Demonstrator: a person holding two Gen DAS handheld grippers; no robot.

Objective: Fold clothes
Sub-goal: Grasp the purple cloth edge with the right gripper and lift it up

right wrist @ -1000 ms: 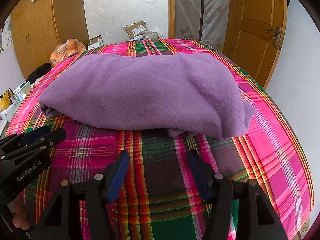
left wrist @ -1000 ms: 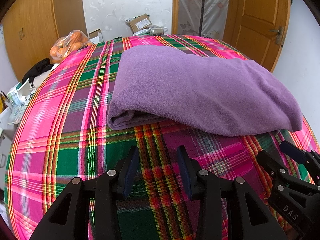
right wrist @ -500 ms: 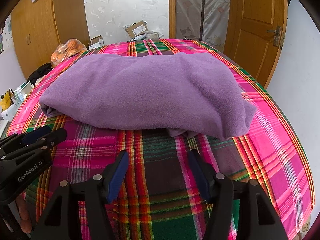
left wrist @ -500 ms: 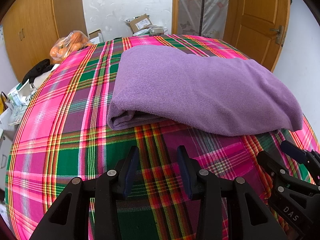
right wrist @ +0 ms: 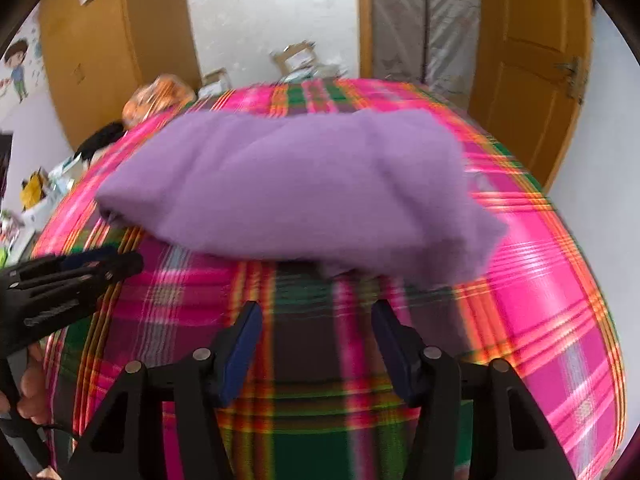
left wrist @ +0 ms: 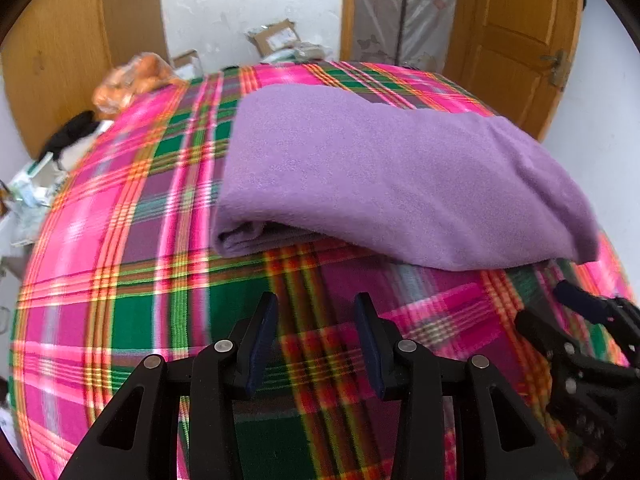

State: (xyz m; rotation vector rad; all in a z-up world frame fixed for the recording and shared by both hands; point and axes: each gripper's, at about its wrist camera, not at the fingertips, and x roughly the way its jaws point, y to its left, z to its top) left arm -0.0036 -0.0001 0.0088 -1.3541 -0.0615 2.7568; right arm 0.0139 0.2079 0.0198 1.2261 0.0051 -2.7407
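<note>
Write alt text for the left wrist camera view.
A folded purple fleece garment lies on a pink and green plaid cloth. The left gripper hovers in front, fingers apart and empty, with the right gripper at the right edge.

We see a matt, fuzzy purple fleece (left wrist: 392, 176) on a woven plaid cloth (left wrist: 120, 264). The left hand-held gripper (left wrist: 316, 340) looks like matt black plastic with shiny metal rivets (left wrist: 223, 346). The doors (left wrist: 516, 28) are smooth, glossy wood.
</note>
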